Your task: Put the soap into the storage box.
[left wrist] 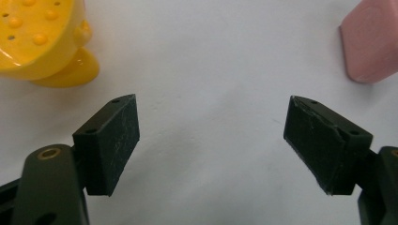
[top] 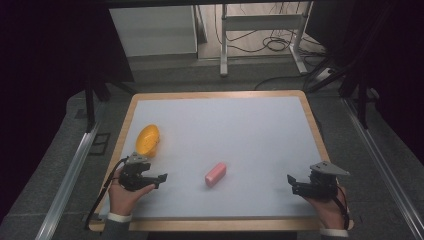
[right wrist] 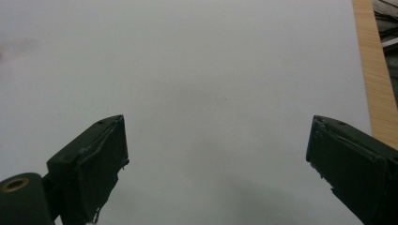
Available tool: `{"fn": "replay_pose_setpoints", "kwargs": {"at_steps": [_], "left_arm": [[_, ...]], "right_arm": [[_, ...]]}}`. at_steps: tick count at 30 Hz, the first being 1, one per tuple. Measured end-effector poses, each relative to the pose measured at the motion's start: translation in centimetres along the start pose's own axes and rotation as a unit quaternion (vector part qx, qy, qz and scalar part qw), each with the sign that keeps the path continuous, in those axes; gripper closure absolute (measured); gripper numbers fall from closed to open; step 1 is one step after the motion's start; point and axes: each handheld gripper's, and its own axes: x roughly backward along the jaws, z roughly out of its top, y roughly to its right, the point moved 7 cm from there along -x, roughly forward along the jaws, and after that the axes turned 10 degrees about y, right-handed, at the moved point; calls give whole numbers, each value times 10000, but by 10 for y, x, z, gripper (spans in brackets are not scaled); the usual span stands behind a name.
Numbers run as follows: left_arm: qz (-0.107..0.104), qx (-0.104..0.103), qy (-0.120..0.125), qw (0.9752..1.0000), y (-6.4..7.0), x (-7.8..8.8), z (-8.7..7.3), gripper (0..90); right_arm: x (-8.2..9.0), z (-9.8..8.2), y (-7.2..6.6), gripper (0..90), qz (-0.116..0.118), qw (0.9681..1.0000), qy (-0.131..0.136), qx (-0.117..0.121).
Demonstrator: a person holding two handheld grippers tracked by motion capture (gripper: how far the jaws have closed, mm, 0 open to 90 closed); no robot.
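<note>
A yellow oval dish with raised dots (top: 147,140) lies on the white mat near its left edge; the left gripper view has it at top left (left wrist: 40,42). A pink bar of soap (top: 215,174) rests near the mat's middle front, and shows at the top right of the left gripper view (left wrist: 371,44). My left gripper (top: 161,178) sits just in front of the yellow dish, jaws wide open (left wrist: 213,140) with bare mat between them. My right gripper (top: 291,182) rests at the front right, pointing left toward the soap, jaws open (right wrist: 218,154) and holding nothing.
The white mat (top: 225,130) lies on a wooden table whose rim (top: 220,94) frames it; that rim shows at the right of the right gripper view (right wrist: 373,79). Metal rails run along both sides of the table. A white frame and cables stand behind.
</note>
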Motion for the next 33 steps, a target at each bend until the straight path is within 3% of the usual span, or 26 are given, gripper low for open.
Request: {"fn": "replay_pose_setpoints", "kwargs": {"at_steps": [17,22,29,33], "left_arm": [[-36,83,94,9999,2,4,3,193],[-257,142,207,9994,6,6,6,198],[-330,180,249,9990,8,10,8,200],[-332,99,305,9989,11,14,12,200]], "right_arm": [[2,-3,5,71,-60,10000,24,-55],[2,-3,5,70,-80,10000,21,-47],[2,-4,6,70,-162,9999,7,-13],[2,-4,6,70,-160,9999,4,-11]]}}
